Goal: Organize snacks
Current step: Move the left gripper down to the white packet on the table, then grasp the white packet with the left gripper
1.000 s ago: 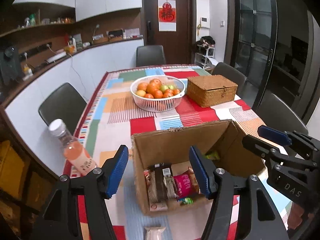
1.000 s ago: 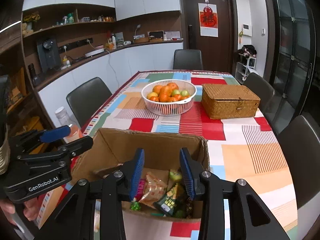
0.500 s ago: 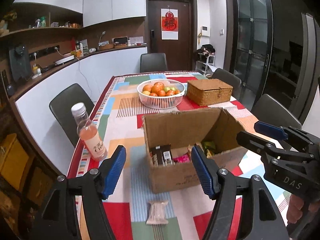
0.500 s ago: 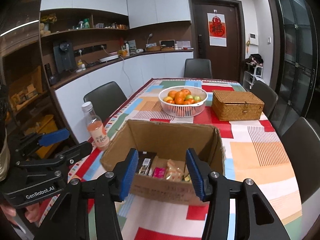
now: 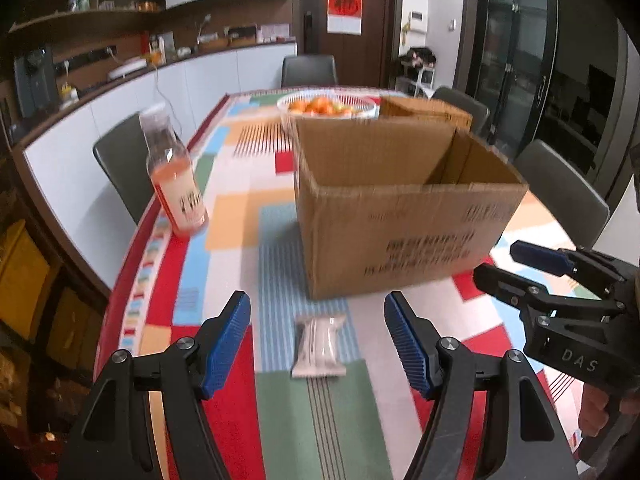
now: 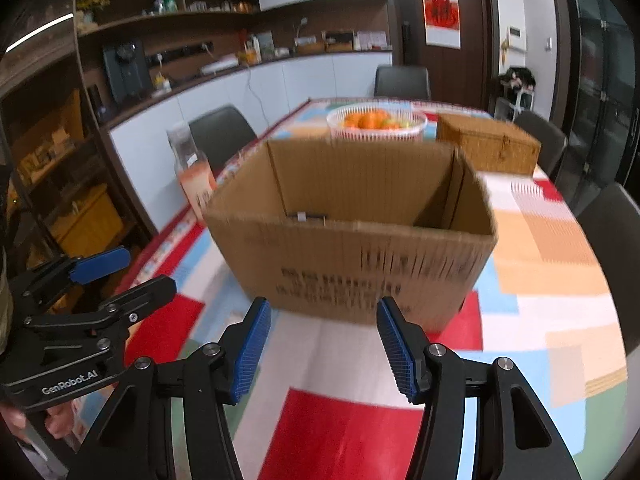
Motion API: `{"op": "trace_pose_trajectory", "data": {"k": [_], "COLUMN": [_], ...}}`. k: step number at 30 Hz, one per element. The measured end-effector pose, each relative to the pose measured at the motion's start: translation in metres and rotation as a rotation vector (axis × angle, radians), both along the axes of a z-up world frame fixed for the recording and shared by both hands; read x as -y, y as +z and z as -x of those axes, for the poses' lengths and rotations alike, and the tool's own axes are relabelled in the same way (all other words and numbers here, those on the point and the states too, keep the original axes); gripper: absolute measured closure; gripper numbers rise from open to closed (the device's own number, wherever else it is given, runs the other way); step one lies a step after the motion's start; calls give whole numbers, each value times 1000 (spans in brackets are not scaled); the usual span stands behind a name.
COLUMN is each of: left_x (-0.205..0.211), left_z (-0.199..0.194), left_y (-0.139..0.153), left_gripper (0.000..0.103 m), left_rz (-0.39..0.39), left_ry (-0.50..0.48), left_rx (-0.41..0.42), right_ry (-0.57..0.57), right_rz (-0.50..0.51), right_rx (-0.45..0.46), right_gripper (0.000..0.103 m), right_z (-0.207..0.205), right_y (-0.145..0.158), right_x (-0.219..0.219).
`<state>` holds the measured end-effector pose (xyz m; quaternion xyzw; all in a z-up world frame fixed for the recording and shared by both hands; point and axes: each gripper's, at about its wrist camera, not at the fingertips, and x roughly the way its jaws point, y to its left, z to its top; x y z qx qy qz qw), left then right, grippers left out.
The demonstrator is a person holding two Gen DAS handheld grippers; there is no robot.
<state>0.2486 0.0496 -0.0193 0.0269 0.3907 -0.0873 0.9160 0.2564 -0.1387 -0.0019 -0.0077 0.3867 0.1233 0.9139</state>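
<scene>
An open cardboard box (image 5: 404, 216) stands on the patterned table; it also shows in the right wrist view (image 6: 356, 240), its contents hidden by the near wall. A white snack packet (image 5: 319, 345) lies flat on the table just in front of the box. My left gripper (image 5: 318, 340) is open and empty, low over the table, with the packet between its fingers' lines. My right gripper (image 6: 322, 350) is open and empty, in front of the box. Each gripper shows in the other's view: the right one (image 5: 560, 280), the left one (image 6: 92, 292).
A bottle of pink drink (image 5: 176, 184) stands left of the box near the table's left edge. A white basket of oranges (image 5: 326, 108) and a wicker box (image 6: 488, 144) sit behind the box. Chairs (image 5: 120, 168) surround the table.
Both grippers have pulled back from above the box and dropped low toward the table. The box's inside is out of sight now and the white packet lies between the left fingers.
</scene>
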Motion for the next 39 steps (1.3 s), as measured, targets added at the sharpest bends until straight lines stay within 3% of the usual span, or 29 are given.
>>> {"op": "trace_pose_trajectory", "data": {"k": [9, 11, 18, 24, 26, 31, 39], "left_x": [-5, -3, 5, 11, 11, 11, 10], "left_z": [-8, -13, -33, -50, -53, -55, -42], "left_y": [-57, -70, -95, -109, -112, -112, -99], "left_gripper": [36, 41, 46, 57, 65, 71, 72], "left_rz": [19, 20, -8, -18, -18, -3, 19], "left_ry": [-40, -46, -63, -65, -62, -60, -45], "left_rx": [-113, -142, -189, -225, -234, -242, -216], "right_ry": [-18, -17, -32, -41, -41, -42, -36], "right_rz": [79, 81, 92, 94, 101, 107, 89], "right_rx": [-71, -90, -149, -182, -185, -186, -178], "right_gripper": [47, 47, 47, 47, 47, 47, 47], "right_z": [2, 1, -6, -13, -15, -17, -14], "right_y": [-38, -46, -67, -74, -75, -76, -69], "right_x": [-9, -10, -9, -6, -7, -7, -5]}}
